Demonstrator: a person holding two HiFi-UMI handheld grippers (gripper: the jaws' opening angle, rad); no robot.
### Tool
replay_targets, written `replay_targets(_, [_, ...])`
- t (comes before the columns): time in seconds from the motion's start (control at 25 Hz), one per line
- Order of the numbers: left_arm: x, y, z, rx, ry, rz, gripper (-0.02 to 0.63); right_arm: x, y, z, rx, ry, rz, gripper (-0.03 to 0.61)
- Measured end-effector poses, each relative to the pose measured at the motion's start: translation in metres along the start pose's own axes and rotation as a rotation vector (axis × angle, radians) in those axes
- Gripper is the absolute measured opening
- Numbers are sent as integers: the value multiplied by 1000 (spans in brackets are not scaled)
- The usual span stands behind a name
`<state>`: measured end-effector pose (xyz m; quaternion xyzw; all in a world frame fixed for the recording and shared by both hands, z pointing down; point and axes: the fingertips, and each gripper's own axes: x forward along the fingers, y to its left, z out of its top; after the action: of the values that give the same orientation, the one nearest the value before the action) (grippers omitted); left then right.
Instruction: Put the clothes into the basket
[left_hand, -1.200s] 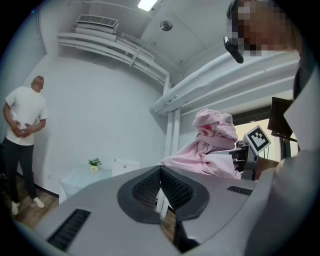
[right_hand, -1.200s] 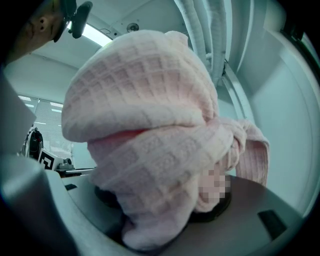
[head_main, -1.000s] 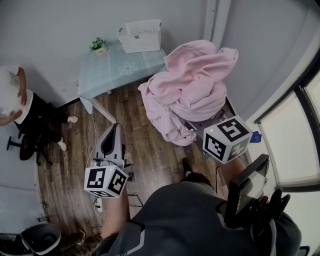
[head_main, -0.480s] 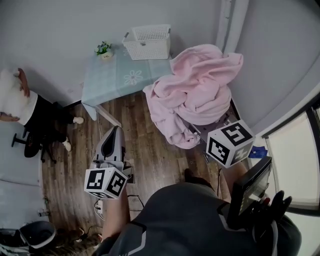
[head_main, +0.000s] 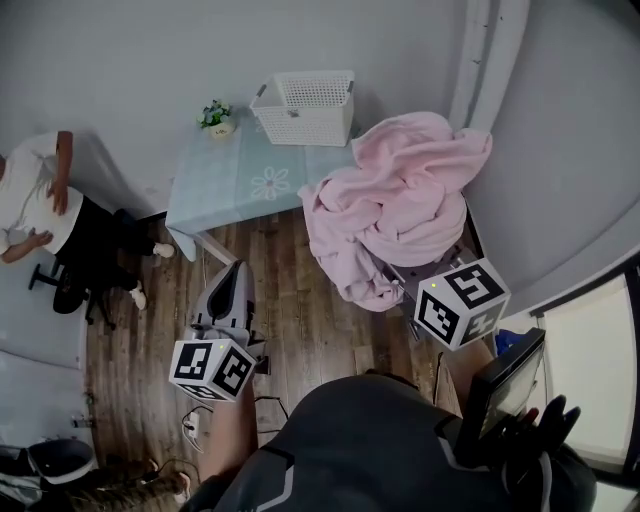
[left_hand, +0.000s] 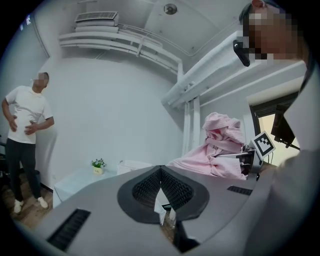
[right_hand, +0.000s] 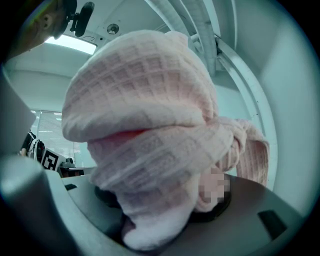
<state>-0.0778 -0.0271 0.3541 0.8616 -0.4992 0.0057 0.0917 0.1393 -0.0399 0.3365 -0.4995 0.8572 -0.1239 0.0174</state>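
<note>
A big pink waffle-weave robe (head_main: 395, 200) hangs bunched in front of me, and my right gripper (head_main: 400, 272) is shut on it. In the right gripper view the robe (right_hand: 150, 125) fills the frame and covers that gripper's (right_hand: 160, 220) jaws. The white slotted basket (head_main: 305, 107) stands at the back of a pale blue table (head_main: 235, 185), left of the robe. My left gripper (head_main: 234, 270) is over the wooden floor near the table's front corner, shut with nothing in it. In the left gripper view its pads (left_hand: 160, 172) meet, with the basket (left_hand: 135, 166) and robe (left_hand: 220, 145) ahead.
A person in a white shirt (head_main: 30, 195) stands at the left wall beside a dark chair (head_main: 75, 290). A small potted plant (head_main: 217, 117) sits on the table next to the basket. Cables (head_main: 195, 425) and a bin (head_main: 60, 462) lie on the floor lower left.
Both grippers have moved forward toward the table, so the table and basket sit nearer in the head view. The pink robe came along in the right gripper. Neither gripper's jaws changed.
</note>
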Motion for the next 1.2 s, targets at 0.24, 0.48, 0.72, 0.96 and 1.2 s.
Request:
replay_targets(0.24, [-69, 4, 4, -2, -20, -31, 9, -31, 71, -4, -21, -18, 2, 310])
replay_targets(0.48, [-133, 9, 16, 17, -40, -37, 9, -61, 127, -4, -35, -44, -13, 310])
replay_targets(0.72, [-124, 8, 13, 29, -31, -66, 9, -65, 126, -2, -50, -49, -51, 310])
replay_targets(0.96, [-117, 0, 22, 54, -68, -143, 9, -71, 129, 3, -66, -64, -101, 310])
replay_targets(1.2, [-108, -5, 24, 63, -63, -190, 9, -75, 129, 8, -70, -89, -130, 310])
